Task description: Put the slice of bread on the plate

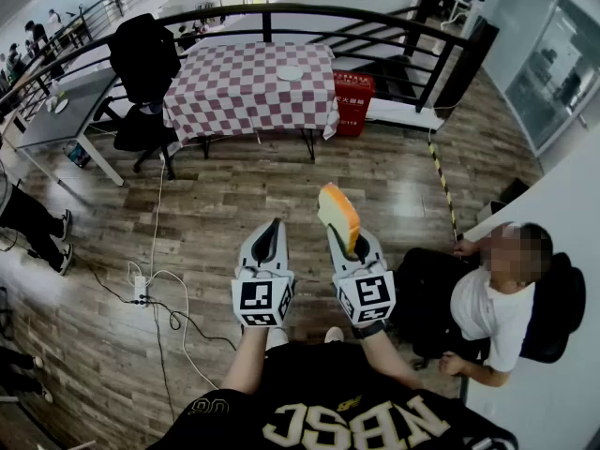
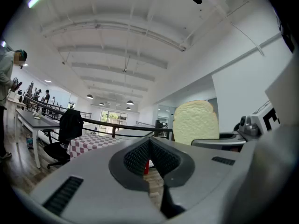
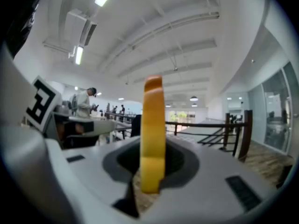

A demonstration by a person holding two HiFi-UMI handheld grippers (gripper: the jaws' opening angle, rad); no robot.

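Wearer's hands are hidden behind the marker cubes; only a forearm shows.

Left gripper (image 2: pixel 148 160): jaws closed together, nothing between them.

Right gripper (image 1: pixel 352 247): jaws narrow, clamped on the slice of bread (image 1: pixel 337 212). The slice stands on edge with its crust upward. Its lower end is sunk between the pads and cannot be seen.

Both grippers are held in the air well short of the checked table (image 1: pixel 248 78), over wood floor (image 1: pixel 234 204).

A seated person (image 1: pixel 483 307), partly cut off by a white surface, sits to the table's near right, well apart from it. A white cable (image 1: pixel 164 293) trails across the floor to its near left.

The plate (image 1: pixel 290 73) lies on the table toward its far right, too small for detail. A red box (image 1: pixel 353 101) stands just beside the table's right end. A black chair (image 1: pixel 141 73) draped in dark cloth stands at its left end. A black railing (image 1: pixel 281 12) runs behind the table.
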